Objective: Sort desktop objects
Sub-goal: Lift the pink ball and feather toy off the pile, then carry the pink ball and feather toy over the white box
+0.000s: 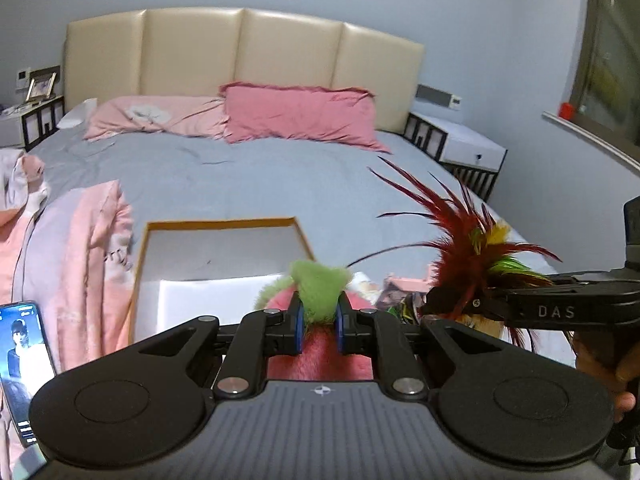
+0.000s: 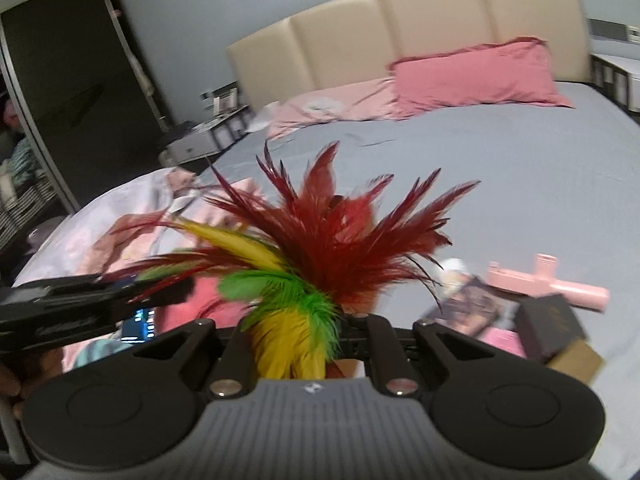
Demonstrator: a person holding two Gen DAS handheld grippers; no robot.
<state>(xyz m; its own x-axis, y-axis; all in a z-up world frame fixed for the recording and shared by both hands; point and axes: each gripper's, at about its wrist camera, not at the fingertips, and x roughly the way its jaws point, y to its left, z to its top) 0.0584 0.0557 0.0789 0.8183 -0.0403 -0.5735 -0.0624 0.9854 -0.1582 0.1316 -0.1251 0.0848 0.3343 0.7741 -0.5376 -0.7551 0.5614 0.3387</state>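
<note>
My left gripper (image 1: 319, 320) is shut on a pink plush toy with a green felt top (image 1: 318, 286), held above the bed in front of an open orange-rimmed box (image 1: 138, 276). My right gripper (image 2: 298, 336) is shut on a feather shuttlecock (image 2: 320, 240) with red, yellow and green feathers; it also shows in the left wrist view (image 1: 472, 248), with the right gripper (image 1: 452, 304) coming in from the right, close beside the plush toy. The left gripper (image 2: 132, 292) shows at the left edge of the right wrist view.
A pink plastic gadget (image 2: 548, 284), a dark small box (image 2: 550, 320) and a printed packet (image 2: 468, 308) lie on the grey bed sheet (image 1: 260, 176). A lit phone (image 1: 24, 368) lies at left. Pink pillows (image 1: 296, 112), pink clothes (image 1: 92, 264), and nightstands (image 1: 460, 140) surround.
</note>
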